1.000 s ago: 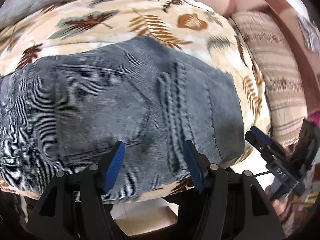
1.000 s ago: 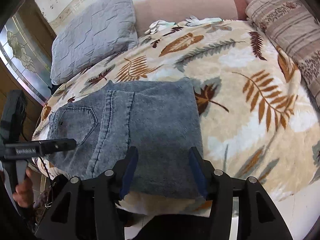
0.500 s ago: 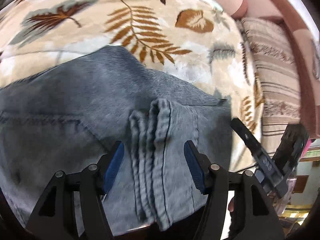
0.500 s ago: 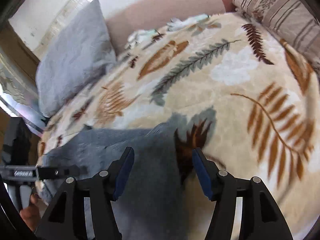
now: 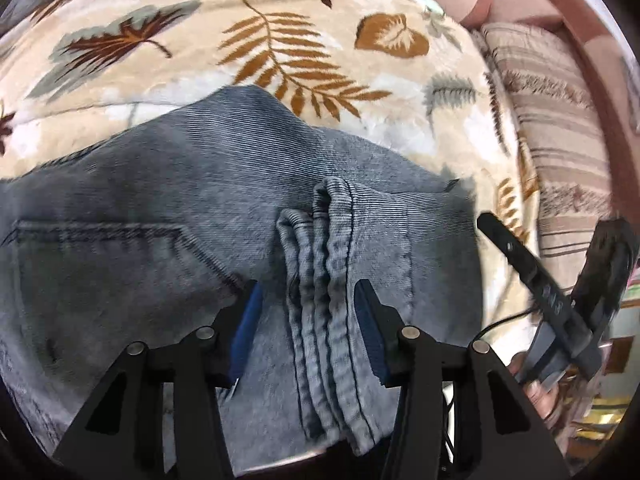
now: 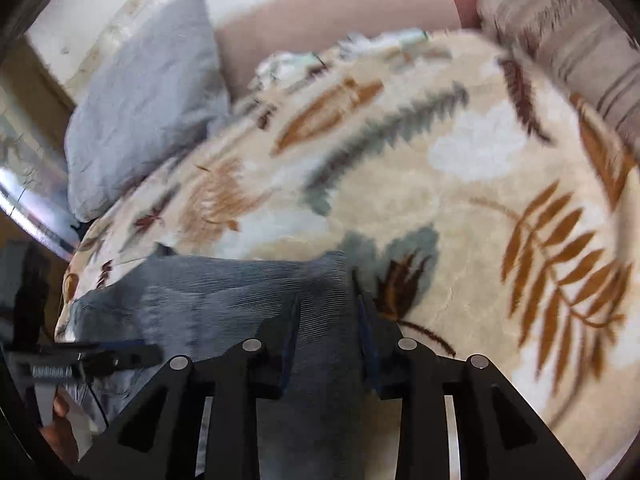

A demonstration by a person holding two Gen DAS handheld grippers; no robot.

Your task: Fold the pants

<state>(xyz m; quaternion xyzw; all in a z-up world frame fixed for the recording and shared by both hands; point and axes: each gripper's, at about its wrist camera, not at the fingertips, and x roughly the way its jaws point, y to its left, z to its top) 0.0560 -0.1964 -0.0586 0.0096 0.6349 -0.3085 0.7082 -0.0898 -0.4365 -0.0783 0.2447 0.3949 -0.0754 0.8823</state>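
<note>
Your left claw straddles the pants' bunched seam, jaws apart; your right claw, though blurred, seems clamped on denim over the blanket.

Both grippers are black, with blue jaw pads and silver screws.

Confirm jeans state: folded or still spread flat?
Folded, not finished. The jeans lie as a compact stack on the blanket, thick seam layers bunched between the left gripper fingers.
</note>
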